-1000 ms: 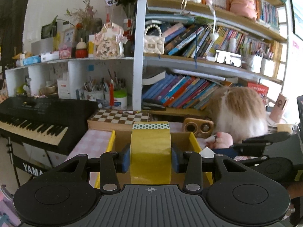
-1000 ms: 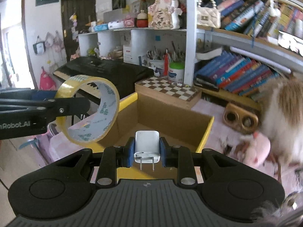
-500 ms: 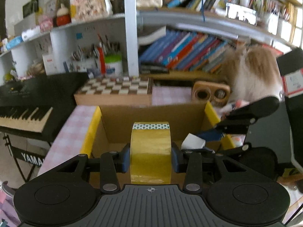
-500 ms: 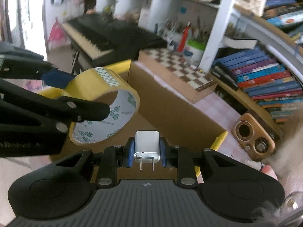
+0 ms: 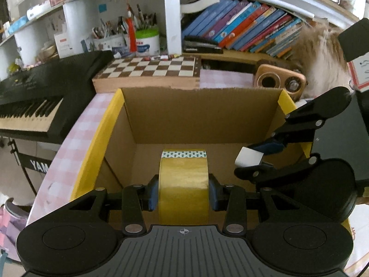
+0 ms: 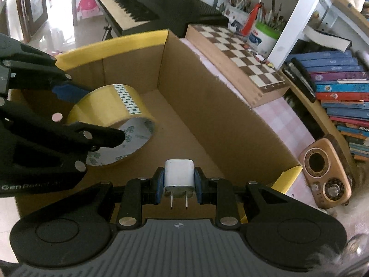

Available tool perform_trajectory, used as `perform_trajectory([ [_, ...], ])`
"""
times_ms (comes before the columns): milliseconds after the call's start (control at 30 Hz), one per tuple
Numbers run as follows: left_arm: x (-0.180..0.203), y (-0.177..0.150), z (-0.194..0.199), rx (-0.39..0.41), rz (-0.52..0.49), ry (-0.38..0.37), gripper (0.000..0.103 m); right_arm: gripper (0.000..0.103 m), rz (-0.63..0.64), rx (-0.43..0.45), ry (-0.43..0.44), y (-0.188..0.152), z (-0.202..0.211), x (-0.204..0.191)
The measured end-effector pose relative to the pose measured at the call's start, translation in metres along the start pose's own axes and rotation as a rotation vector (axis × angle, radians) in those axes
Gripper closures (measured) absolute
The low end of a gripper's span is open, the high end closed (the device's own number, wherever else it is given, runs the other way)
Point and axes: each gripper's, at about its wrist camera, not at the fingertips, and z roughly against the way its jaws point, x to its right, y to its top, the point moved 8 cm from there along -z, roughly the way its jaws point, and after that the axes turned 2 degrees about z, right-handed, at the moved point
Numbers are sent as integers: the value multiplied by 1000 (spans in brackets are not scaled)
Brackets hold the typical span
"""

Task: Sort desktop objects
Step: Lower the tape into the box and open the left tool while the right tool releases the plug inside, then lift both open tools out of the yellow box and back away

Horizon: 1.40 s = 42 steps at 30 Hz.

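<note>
Left gripper (image 5: 183,192) pinching a roll of yellow packing tape (image 5: 183,184) across its width, the roll's axis running jaw to jaw; right gripper (image 6: 178,182) pinching a white plug-in charger (image 6: 178,173), prongs toward the camera. Both loads hang inside the open cardboard box (image 6: 207,97), above its bare floor, the tape to the left of the charger and near the yellow-edged left wall. Judged next: a release straight down, each hand over its own half
</note>
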Motion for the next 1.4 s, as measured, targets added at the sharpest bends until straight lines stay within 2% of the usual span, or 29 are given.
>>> perform_trajectory([
  [333,1,-4,-2,-5,-1,6,63,78,14,-5,1,-1,-6,-5],
  [500,5,8,22,116,-28,-2,57,67,-7,36,-1,2,5,-5],
  [567,8,14,35,159,-44,-1,56,66,-16,54,-14,4,11,-4],
  [833,8,23,82,275,-26,-8,46,65,-124,167,-80,8,59,5],
  [900,6,20,94,295,-12,3,35,65,-151,195,-109,5,73,7],
  [1000,-1,14,114,322,34,44,25,61,-175,256,-168,-1,100,4],
  [1100,-3,4,133,350,70,32,19,58,-199,316,-207,-7,127,-6],
  [1200,-6,-7,152,376,88,36,17,56,-258,360,-248,-17,150,-14],
  [1300,-13,-19,168,386,127,35,16,48,-344,393,-286,-28,167,-21],
  [1400,-17,-33,183,400,149,31,13,47,-442,412,-298,-42,179,-32],
])
